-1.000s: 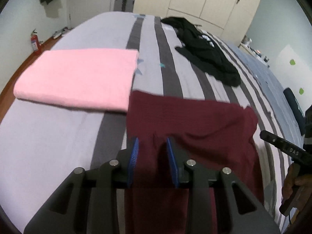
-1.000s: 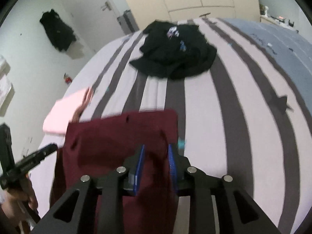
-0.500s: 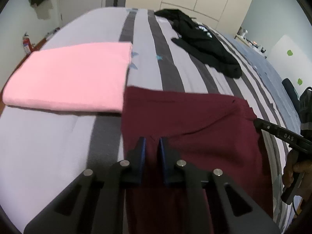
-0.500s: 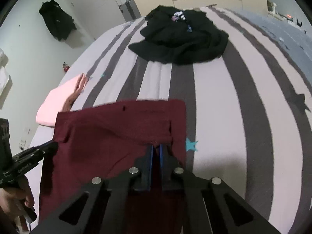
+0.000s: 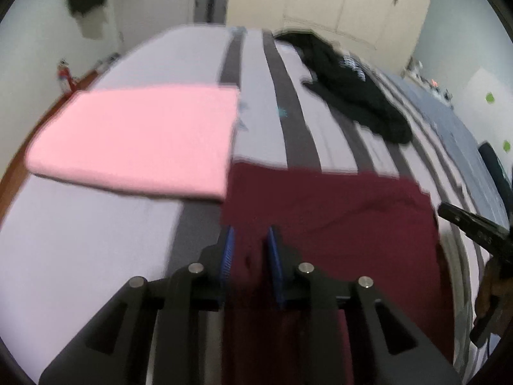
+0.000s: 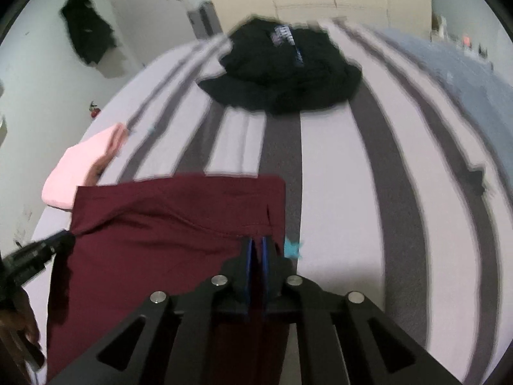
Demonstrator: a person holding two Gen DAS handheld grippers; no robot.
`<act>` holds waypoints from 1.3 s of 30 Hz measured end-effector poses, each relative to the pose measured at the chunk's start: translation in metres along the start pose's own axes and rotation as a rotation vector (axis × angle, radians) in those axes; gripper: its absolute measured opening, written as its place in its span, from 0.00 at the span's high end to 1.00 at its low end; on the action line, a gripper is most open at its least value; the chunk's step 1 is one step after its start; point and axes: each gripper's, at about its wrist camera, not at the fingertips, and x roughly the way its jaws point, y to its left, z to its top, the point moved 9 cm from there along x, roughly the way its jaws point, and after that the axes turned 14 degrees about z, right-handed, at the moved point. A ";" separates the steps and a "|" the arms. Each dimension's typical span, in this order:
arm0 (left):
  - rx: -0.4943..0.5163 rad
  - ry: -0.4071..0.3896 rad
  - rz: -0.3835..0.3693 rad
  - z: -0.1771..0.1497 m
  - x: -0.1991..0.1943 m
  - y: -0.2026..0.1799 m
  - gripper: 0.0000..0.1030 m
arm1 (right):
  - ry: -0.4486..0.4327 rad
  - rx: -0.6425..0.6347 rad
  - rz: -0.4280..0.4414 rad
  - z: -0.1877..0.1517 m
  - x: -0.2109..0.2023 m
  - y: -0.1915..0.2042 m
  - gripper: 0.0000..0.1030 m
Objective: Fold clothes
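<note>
The maroon garment (image 5: 336,224) is seen as soft matt cloth, with a stitched seam shown in the right wrist view. The pink folded cloth (image 5: 138,141) is shown smooth and matt, and the black clothes (image 6: 282,73) as dull, crumpled fabric with a pale print. The bed (image 6: 336,176) is covered by a matt striped sheet in grey and pale lilac. The left gripper (image 5: 250,256) and the right gripper (image 6: 256,256) are made of matt black plastic, set with shiny round metal screw heads; their finger pads (image 5: 228,253) are ribbed and blue. The cupboard doors (image 5: 340,3) are finished smooth in cream, and a strip of floor (image 5: 19,157) is seen as reddish wood.
</note>
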 end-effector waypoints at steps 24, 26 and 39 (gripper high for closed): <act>0.045 0.084 -0.088 0.001 0.042 -0.069 0.91 | 0.046 -0.030 0.143 0.011 0.071 0.057 1.00; 0.038 0.091 -0.082 0.002 0.042 -0.067 0.91 | 0.047 -0.028 0.147 0.015 0.073 0.057 1.00; 0.042 0.042 -0.048 -0.011 -0.009 -0.016 0.91 | -0.009 -0.003 0.111 0.015 0.012 0.027 0.95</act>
